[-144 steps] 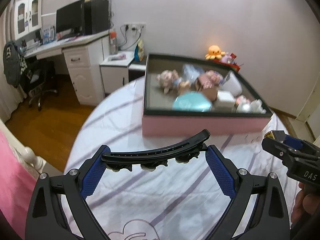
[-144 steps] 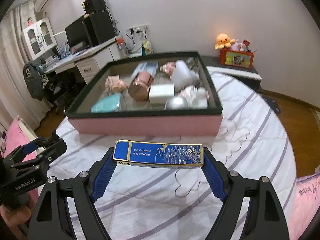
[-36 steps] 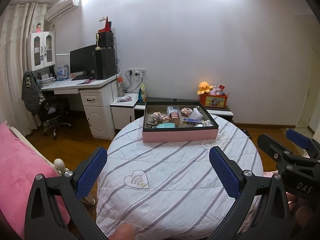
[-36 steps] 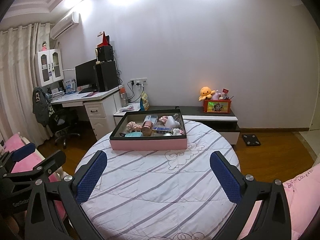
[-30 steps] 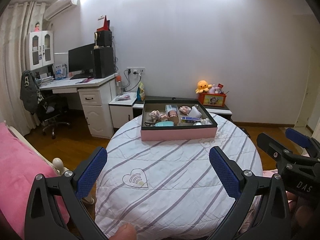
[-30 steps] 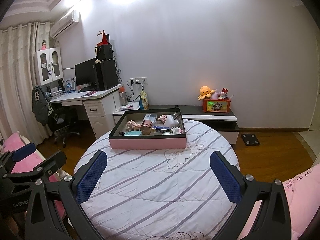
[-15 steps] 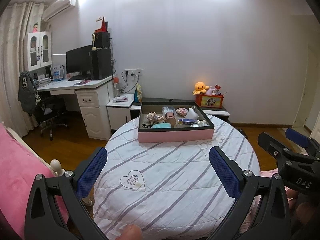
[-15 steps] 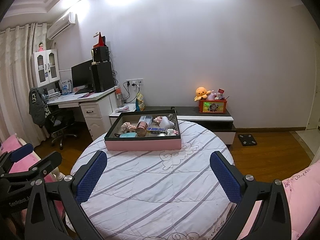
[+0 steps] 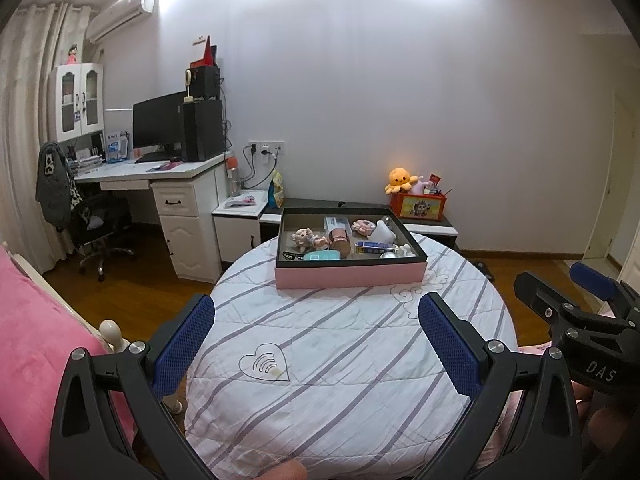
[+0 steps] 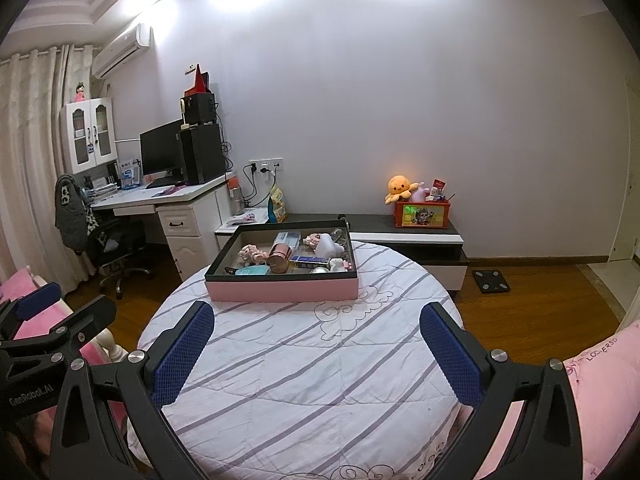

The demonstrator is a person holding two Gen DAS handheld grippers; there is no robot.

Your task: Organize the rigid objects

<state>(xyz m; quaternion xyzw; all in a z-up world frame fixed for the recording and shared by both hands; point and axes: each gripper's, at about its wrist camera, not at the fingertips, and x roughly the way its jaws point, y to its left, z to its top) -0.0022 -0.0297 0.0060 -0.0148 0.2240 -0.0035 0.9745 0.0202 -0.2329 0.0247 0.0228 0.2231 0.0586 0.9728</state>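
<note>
A pink box with a black rim (image 9: 350, 274) (image 10: 280, 290) stands at the far side of the round striped table (image 9: 340, 344) (image 10: 312, 360). Inside lie several items: a blue patterned box (image 9: 375, 246) (image 10: 309, 261), a black hair clip (image 9: 291, 255), a copper tin (image 9: 339, 238) (image 10: 280, 259), a teal case (image 9: 322, 255) (image 10: 251, 270) and small figurines. My left gripper (image 9: 316, 340) is open and empty, well back from the box. My right gripper (image 10: 316, 344) is open and empty too, also seen at the right in the left wrist view (image 9: 568, 292).
A white desk (image 9: 160, 176) with a monitor and an office chair (image 9: 100, 228) stand at the left. Behind the table runs a low dark cabinet (image 10: 408, 236) with an orange plush (image 10: 400, 188). Pink bedding (image 9: 36, 340) (image 10: 600, 380) lies beside both grippers.
4.8 s ago the left gripper held the hair clip and the right held the blue box near the pink box. Both items now lie inside, and both grippers have pulled far back, open.
</note>
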